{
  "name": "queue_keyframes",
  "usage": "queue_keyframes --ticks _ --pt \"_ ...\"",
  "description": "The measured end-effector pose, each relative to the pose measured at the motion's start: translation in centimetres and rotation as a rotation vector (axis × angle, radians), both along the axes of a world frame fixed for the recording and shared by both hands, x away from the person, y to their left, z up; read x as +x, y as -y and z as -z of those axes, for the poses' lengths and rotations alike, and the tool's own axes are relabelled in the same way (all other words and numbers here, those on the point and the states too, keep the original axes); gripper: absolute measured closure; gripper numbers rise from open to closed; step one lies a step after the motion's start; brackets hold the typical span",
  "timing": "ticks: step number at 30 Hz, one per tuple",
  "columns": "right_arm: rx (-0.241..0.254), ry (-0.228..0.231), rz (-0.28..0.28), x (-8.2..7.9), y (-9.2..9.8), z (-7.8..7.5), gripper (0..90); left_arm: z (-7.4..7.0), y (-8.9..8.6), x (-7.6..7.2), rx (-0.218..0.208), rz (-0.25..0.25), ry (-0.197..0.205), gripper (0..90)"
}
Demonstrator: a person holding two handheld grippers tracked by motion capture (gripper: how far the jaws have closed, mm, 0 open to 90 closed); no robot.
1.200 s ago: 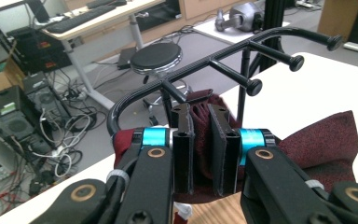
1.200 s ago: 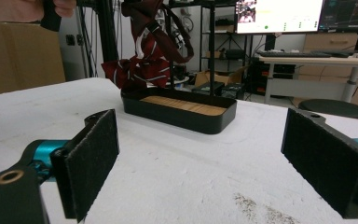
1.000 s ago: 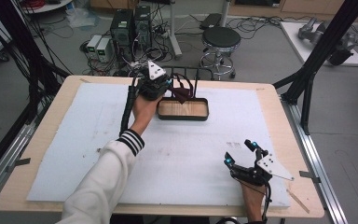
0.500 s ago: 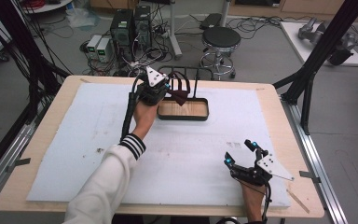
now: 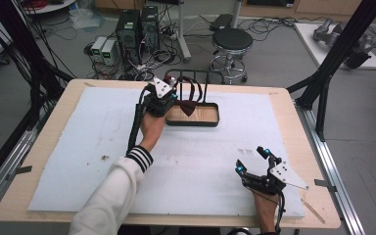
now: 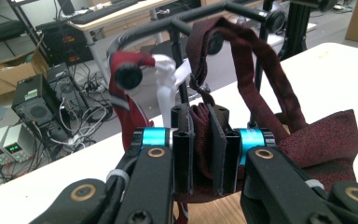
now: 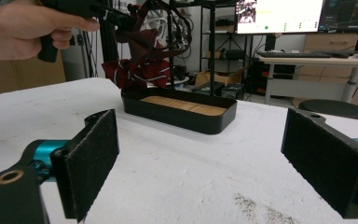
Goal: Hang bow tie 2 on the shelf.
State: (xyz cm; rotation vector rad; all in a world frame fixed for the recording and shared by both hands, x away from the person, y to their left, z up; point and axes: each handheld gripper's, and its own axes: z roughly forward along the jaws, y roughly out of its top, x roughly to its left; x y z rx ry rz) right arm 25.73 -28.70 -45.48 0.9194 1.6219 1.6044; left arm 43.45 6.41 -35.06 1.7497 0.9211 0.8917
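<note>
A black wire rack (image 5: 196, 74) rises from a black tray with a wooden floor (image 5: 210, 120) at the back of the table. My left gripper (image 5: 170, 102) is at the tray's left end, shut on a dark red bow tie (image 5: 189, 105). In the left gripper view the jaws (image 6: 200, 121) pinch the tie's middle; its wing (image 6: 326, 140) spreads to the right and its strap loops over the rack bar (image 6: 168, 25). A striped red and white tie (image 6: 128, 100) hangs behind. My right gripper (image 5: 250, 159) rests open near the front right, its pads (image 7: 93, 158) wide apart and bare.
A white foam mat (image 5: 78, 147) covers the wooden table. Behind the table are a black stool (image 5: 231, 41), computer boxes (image 5: 129, 29) and cables on the floor. Black frame posts (image 5: 333, 63) stand at the table's back corners.
My left gripper has sunk a little with the bow tie, closer to the tray. The right gripper has stayed where it was.
</note>
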Motion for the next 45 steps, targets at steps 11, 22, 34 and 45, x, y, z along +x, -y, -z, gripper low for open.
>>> queue_keyframes --ticks 11,22,34,45 --pt "0.001 0.001 0.001 0.0 0.0 0.0 10.4 1.1 0.4 0.3 -0.012 -0.03 0.006 80.5" --pt "0.001 0.002 0.0 0.0 0.0 0.0 10.4 2.1 0.4 0.8 -0.001 -0.056 -0.002 80.4" --pt "0.005 0.0 0.001 0.0 0.0 0.0 10.4 2.5 -0.4 1.1 -0.012 -0.054 -0.013 79.8" --pt "0.003 0.0 0.001 0.0 0.0 0.0 10.4 2.5 -0.5 0.8 -0.036 -0.024 -0.017 37.2"
